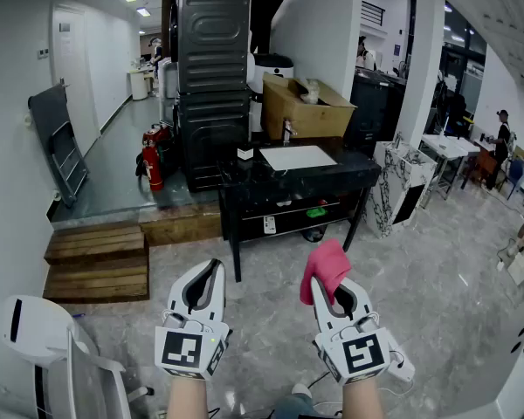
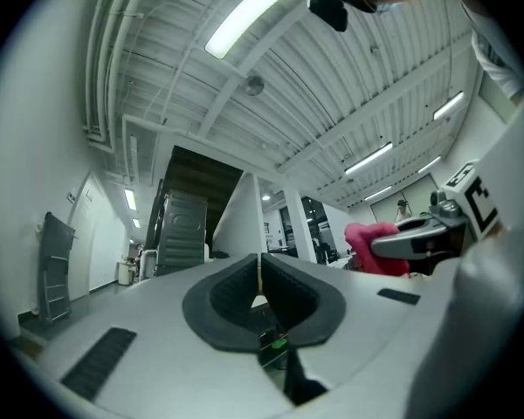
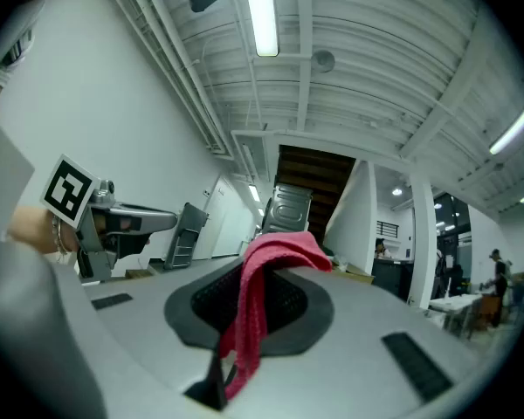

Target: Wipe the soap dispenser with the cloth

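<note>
My right gripper [image 1: 330, 285] is shut on a pink cloth [image 1: 326, 267], which bunches up over its tips and hangs down between the jaws in the right gripper view [image 3: 251, 308]. My left gripper [image 1: 211, 269] is beside it, shut with nothing between its jaws [image 2: 260, 264]. Both are held low over the floor, well short of the black sink table [image 1: 244, 186]. On that table a white basin [image 1: 297, 157] has a metallic tap-like fixture [image 1: 288, 132] behind it, and a small white object [image 1: 244, 153] stands to its left. I cannot tell which of them is the soap dispenser.
A tall dark metal cabinet [image 1: 211, 77] and an open cardboard box [image 1: 304, 107] stand behind the table. Red fire extinguishers [image 1: 153, 160] are at the left, wooden steps [image 1: 96, 264] nearer me, a white chair [image 1: 44, 330] at bottom left, and a marble-patterned block [image 1: 393, 190] right of the table.
</note>
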